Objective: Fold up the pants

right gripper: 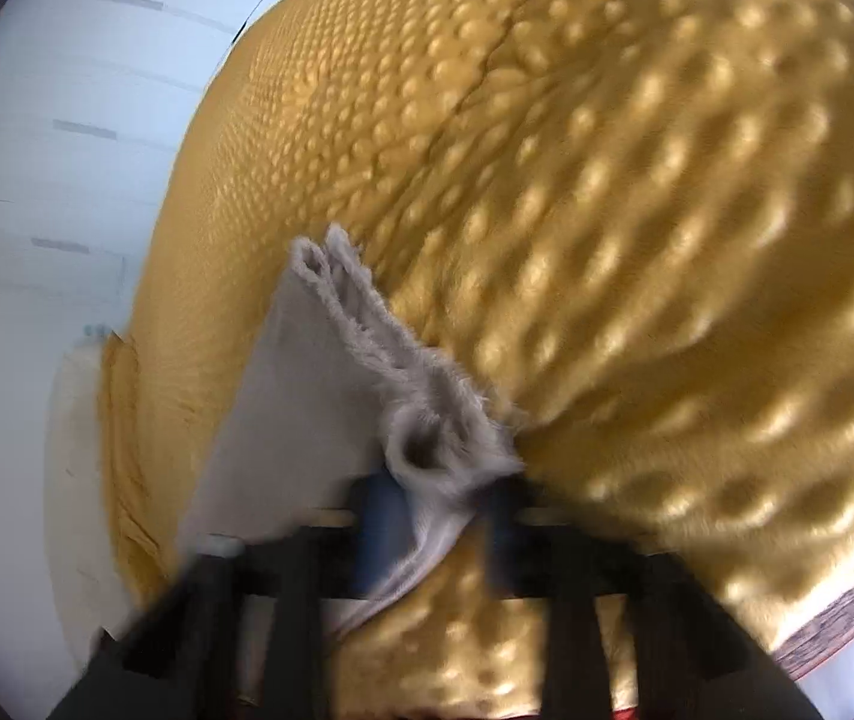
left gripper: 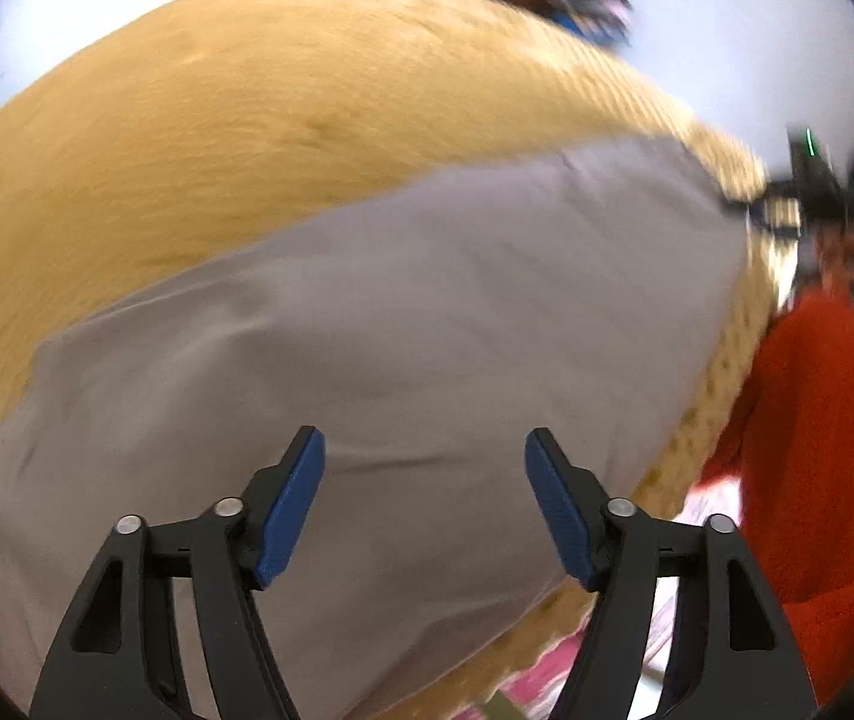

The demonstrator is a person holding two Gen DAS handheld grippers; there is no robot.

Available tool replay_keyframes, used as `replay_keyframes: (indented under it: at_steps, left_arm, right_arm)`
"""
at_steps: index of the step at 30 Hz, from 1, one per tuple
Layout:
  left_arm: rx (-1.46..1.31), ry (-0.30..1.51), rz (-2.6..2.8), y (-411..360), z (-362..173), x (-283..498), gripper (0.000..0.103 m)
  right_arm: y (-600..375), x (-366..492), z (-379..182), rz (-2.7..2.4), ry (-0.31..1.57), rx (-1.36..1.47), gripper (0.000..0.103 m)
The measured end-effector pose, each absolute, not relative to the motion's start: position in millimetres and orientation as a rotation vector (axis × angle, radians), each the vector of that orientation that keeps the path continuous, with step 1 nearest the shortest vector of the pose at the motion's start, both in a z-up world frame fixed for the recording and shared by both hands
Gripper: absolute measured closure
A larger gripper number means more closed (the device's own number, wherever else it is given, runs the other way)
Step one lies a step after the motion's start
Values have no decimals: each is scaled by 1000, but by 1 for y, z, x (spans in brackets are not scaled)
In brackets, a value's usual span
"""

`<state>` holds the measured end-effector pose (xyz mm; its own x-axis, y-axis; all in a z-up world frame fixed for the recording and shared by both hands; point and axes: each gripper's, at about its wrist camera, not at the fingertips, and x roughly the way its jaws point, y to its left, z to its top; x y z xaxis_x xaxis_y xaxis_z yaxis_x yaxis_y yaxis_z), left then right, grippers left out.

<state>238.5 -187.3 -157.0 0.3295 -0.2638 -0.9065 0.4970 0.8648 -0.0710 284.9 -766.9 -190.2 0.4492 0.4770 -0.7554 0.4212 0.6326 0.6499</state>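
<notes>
The grey pants [left gripper: 367,324] lie flat on the yellow blanket [left gripper: 235,120]; the right gripper [right gripper: 436,516] is clamped, as far as blur allows, on their frayed hem [right gripper: 367,324]; the left gripper [left gripper: 424,504], spread and empty, should pinch the near edge squarely so both ends lift evenly.

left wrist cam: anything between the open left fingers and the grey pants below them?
Nothing. In the left wrist view the left gripper stands open over the grey pants, with only flat cloth showing in the gap; contact cannot be judged.
</notes>
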Motion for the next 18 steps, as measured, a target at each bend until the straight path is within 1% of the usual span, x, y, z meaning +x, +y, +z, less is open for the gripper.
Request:
replay_keyframes:
  at_steps: [2,3,6,7,9,11,13,16,18]
  left_arm:
    - [425,1191,-501,-213,-191,233,22]
    - [456,1179,-499,-215,-194,232,22]
    - [390,1212,-520,-208,-182,240,23]
    - [338,1219,-528,-202,-174,246,25]
    - [211,1194,-505,-187,-153,269,25]
    - [180,1184,-453,-184,-147,295,25]
    - [196,1212,-409,-191,-155,323,24]
    - [286,1276,-299,-209,-189,366,22]
    - [162,1307,-250,-202,-195,385,22]
  right_arm:
    - [-762,286,-189,44,1144,924,95]
    - [-760,287,-185,46,1140,901,95]
    - [-751,289,-173,37,1136,802,95]
    - [-747,288,-170,36,1131,775,95]
    - [-735,289,-162,35,1122,695,95]
    - [-728,292,-158,44,1125,640,95]
    - [-726,293,-160,52,1136,638,95]
    - [-734,294,-170,65,1158,698,92]
    - [-738,292,-175,84,1167,738,90]
